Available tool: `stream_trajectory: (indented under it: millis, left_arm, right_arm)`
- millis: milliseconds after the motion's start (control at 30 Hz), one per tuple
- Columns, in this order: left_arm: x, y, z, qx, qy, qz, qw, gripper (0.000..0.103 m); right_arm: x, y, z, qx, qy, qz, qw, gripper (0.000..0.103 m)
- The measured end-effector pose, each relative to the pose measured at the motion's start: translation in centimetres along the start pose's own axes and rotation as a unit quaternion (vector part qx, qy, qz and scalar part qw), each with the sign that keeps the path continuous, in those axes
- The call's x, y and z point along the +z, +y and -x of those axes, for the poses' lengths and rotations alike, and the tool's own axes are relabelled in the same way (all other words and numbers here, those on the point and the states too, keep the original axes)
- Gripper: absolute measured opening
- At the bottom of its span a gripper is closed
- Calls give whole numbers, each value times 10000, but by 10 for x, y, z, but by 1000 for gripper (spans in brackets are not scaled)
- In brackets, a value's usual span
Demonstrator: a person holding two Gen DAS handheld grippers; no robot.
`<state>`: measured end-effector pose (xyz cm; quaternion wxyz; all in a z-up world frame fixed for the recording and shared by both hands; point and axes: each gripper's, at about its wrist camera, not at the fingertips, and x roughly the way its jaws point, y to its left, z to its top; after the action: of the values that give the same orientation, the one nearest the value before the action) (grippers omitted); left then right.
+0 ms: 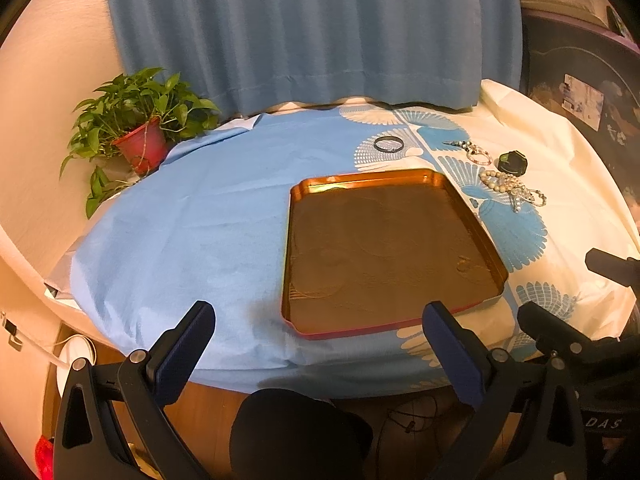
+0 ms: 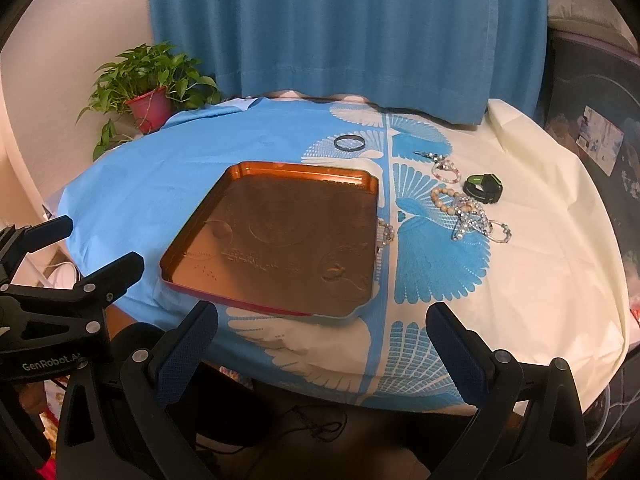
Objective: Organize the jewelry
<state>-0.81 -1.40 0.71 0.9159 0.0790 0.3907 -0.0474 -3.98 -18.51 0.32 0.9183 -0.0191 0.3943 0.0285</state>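
Observation:
An empty copper tray [image 1: 472, 216] [image 2: 192, 232] lies on the cloth-covered table. Beyond it lies a dark bangle [image 1: 388, 145] [image 2: 349, 143]. To its right lie a small beaded bracelet [image 1: 478, 156] [image 2: 446, 171], a black-and-green watch [image 1: 513, 162] [image 2: 483, 188], and a pile of pearl and crystal bracelets [image 1: 512, 190] [image 2: 466, 212]. A beaded piece [image 2: 386, 234] rests against the tray's right rim. My left gripper [image 1: 320, 320] is open and empty at the table's near edge, before the tray. My right gripper [image 2: 322, 322] is open and empty, near the tray's front right corner.
A potted green plant [image 1: 140, 128] [image 2: 150, 88] stands at the table's far left corner. A blue curtain [image 1: 312, 28] hangs behind the table. The left gripper's body [image 2: 60, 292] shows at left in the right wrist view. Dark furniture [image 1: 580, 80] stands to the right.

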Motion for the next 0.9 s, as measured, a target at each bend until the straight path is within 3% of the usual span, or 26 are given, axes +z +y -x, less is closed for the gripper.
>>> stream_trajectory:
  millis: [400, 667, 900]
  left_arm:
    - [23, -4, -10, -97, -17, -134, 9999, 103]
    - [99, -41, -51, -509, -9, -300, 9983, 103]
    - [180, -89, -137, -716, 7, -566, 9958, 103]
  right_arm:
    - [1, -27, -23, -31, 112, -214, 9997, 103]
    - [8, -113, -51, -468, 142, -796, 9956, 103]
    - [50, -210, -102, -676, 107, -1268, 9896, 103]
